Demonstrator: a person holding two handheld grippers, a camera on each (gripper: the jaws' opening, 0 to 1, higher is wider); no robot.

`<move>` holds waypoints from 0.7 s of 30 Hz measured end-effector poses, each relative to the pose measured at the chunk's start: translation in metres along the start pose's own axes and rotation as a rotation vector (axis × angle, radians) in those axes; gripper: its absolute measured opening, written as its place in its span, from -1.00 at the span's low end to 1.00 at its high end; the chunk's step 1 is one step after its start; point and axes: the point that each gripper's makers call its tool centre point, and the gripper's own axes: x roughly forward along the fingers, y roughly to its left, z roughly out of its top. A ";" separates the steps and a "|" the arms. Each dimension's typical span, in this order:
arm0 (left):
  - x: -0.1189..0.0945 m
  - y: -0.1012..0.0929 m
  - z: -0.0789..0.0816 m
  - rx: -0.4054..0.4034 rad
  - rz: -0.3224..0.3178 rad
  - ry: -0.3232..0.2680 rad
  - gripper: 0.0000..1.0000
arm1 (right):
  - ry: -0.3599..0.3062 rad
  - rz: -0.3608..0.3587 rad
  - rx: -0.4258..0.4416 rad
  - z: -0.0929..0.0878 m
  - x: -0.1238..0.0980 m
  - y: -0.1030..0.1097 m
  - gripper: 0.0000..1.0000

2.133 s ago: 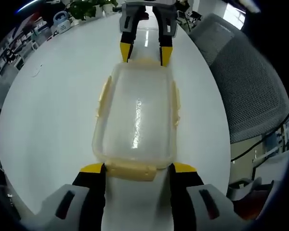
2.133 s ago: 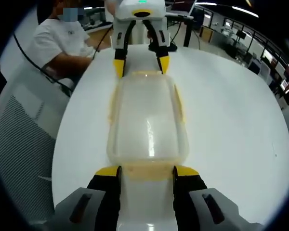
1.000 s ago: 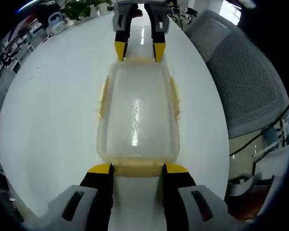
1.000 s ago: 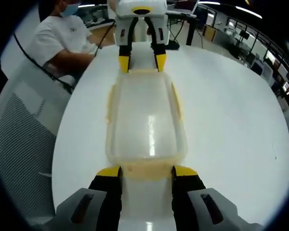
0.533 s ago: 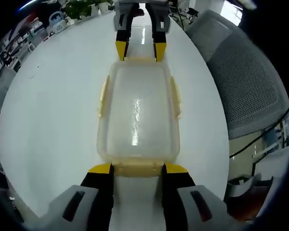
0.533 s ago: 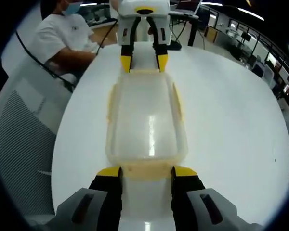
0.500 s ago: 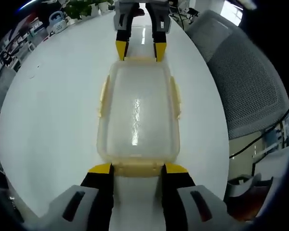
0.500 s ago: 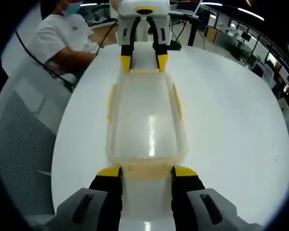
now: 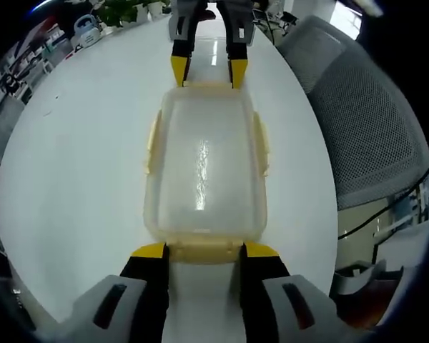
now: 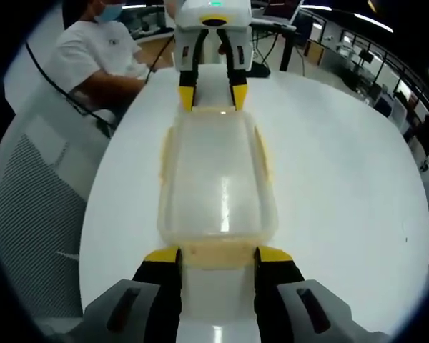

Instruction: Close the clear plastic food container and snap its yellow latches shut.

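Observation:
A clear plastic container (image 9: 204, 153) with its lid on lies lengthwise on the white table (image 9: 71, 164). Pale yellow latches run along its long sides (image 9: 260, 146). My left gripper (image 9: 204, 251) sits at the near end, its yellow-tipped jaws pressed against both ends of the end latch (image 9: 204, 252). The right gripper (image 9: 207, 70) faces it at the far end. In the right gripper view the container (image 10: 218, 179) runs away from me. My right gripper (image 10: 218, 255) clasps its own end latch (image 10: 218, 255), and the left gripper (image 10: 213, 96) stands opposite.
A grey mesh office chair (image 9: 365, 121) stands by the table edge, seen also as the chair (image 10: 36, 214) in the right gripper view. A seated person in a white shirt (image 10: 93, 57) is past that edge. Plants and clutter (image 9: 125, 11) sit beyond the table.
My left jaws have narrowed onto the near end latch since the oldest frame. In the last second both grippers and the container have held almost still.

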 end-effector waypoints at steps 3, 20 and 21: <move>-0.001 0.000 0.001 -0.002 0.000 -0.004 -0.25 | 0.001 -0.001 0.002 -0.001 -0.001 0.001 -0.25; -0.013 -0.005 0.007 0.014 0.010 -0.006 -0.25 | -0.010 -0.011 -0.021 0.006 -0.015 0.004 -0.25; -0.016 -0.005 0.008 0.013 0.011 -0.008 -0.25 | -0.009 -0.013 -0.021 0.006 -0.016 0.004 -0.25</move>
